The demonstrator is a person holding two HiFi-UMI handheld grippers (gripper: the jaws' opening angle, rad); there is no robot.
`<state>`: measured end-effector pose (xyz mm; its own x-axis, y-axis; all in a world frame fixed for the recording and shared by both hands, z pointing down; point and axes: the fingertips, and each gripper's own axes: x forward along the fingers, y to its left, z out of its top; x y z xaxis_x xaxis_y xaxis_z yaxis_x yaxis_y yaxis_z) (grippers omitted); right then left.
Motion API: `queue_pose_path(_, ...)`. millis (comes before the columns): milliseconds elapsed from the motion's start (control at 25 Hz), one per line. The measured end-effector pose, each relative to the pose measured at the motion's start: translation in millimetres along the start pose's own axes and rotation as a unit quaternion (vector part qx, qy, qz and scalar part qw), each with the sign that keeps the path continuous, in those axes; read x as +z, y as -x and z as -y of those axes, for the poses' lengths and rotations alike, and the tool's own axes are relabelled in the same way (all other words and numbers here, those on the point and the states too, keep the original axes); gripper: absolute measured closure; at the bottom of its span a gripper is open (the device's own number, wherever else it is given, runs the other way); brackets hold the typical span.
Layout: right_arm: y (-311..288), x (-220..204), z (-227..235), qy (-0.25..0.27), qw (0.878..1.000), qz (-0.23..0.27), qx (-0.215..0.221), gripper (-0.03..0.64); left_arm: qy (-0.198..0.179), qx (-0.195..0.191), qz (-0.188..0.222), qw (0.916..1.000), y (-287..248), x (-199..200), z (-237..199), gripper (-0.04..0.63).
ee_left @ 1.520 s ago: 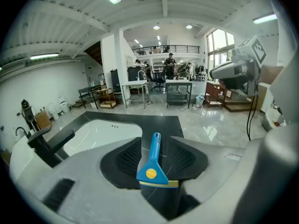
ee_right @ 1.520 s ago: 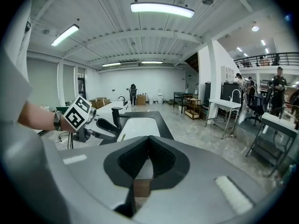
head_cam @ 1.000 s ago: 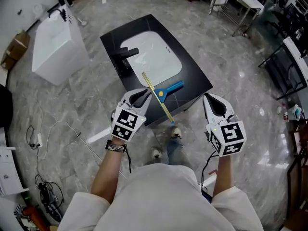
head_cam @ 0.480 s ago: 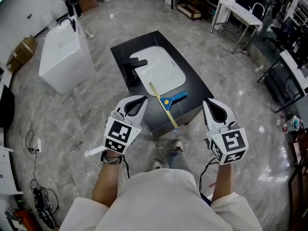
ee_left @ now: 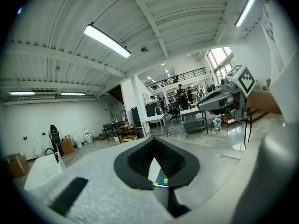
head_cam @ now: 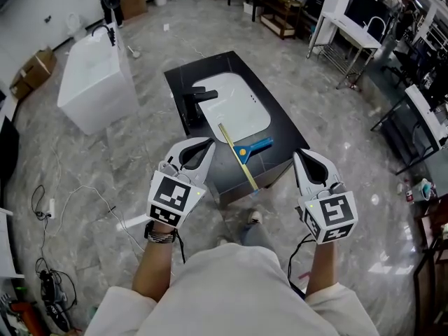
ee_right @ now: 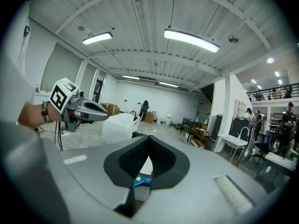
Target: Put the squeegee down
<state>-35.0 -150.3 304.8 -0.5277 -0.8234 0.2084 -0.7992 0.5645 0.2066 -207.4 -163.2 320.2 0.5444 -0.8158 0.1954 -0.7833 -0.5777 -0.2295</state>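
squeegee [head_cam: 243, 152]: flat on black counter [head_cam: 210, 68], beside basin [head_cam: 231, 103], touched by neither tool | left gripper [head_cam: 201, 145]: pressed together, empty, held clear as nothing remains to carry | right gripper [head_cam: 303, 157]: apparently closed too, empty | task: likely done

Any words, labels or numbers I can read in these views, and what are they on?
No readable text in any view.
Left marker cube: black-and-white coded pattern, no words.
Right marker cube: the same kind of pattern.
Squeegee: no label visible.
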Motion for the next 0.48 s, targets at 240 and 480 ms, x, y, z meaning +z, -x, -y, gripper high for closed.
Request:
queue_pose_path(240, 0.7, 1.8, 2.3, -0.001, 1.0, 0.003, -0.001, 0.612, -0.009, 0.0, -0.003, 1.0, 0.8, -1.1, 2.3, 0.589)
queue_pose_path(480, 2.8, -2.6, -1.2, -0.005, 1.0, -0.001, 0.002, 0.612, -0.012, -0.003, -0.007, 0.9999, 4.3, -4.0, 5.7, 0.589)
